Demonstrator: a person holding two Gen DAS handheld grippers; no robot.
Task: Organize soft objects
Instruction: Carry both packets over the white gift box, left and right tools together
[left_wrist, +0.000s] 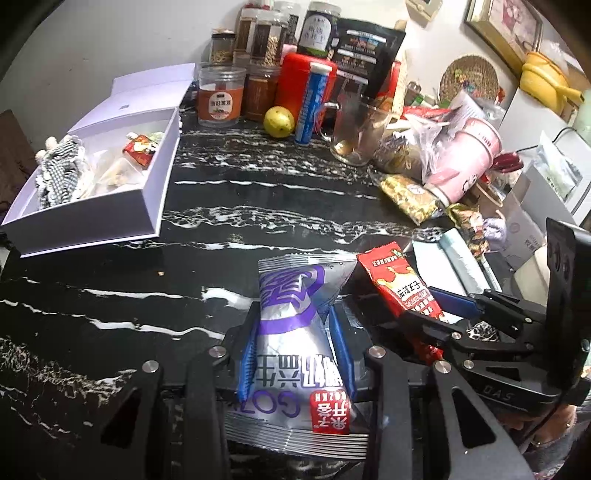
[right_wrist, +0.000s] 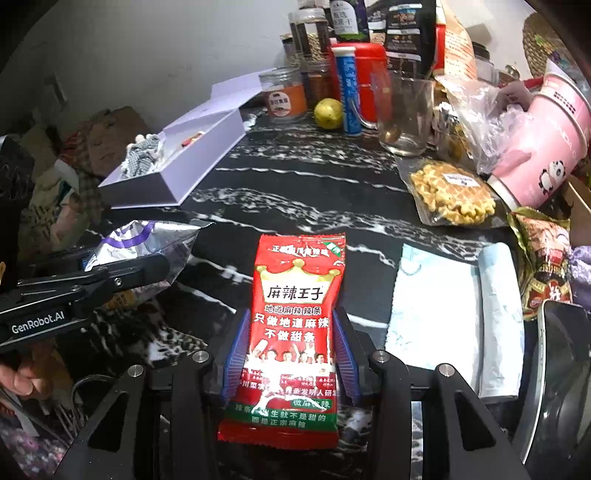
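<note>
Left wrist view
Left gripper (left_wrist: 295, 332): its blue fingers squeeze the shiny silver and purple snack bag (left_wrist: 295, 332).
Silver bag: it lies long along the fingers, pointing away over the black stone table with white streaks (left_wrist: 258, 199).
White open box (left_wrist: 110, 166): far left on the table, with a checked cloth toy (left_wrist: 59, 170) inside.

Right wrist view
Right gripper (right_wrist: 291, 347): its blue fingers pinch the flat red spicy snack packet (right_wrist: 295, 332).
Red packet: long side along the fingers, its top points away at the clear glass mug (right_wrist: 402, 114) and yellow lemon (right_wrist: 328, 112).
Light blue folded cloth (right_wrist: 454, 317): just right of the packet.

Dim indoor light, foil glare, fisheye-warped edges.
</note>
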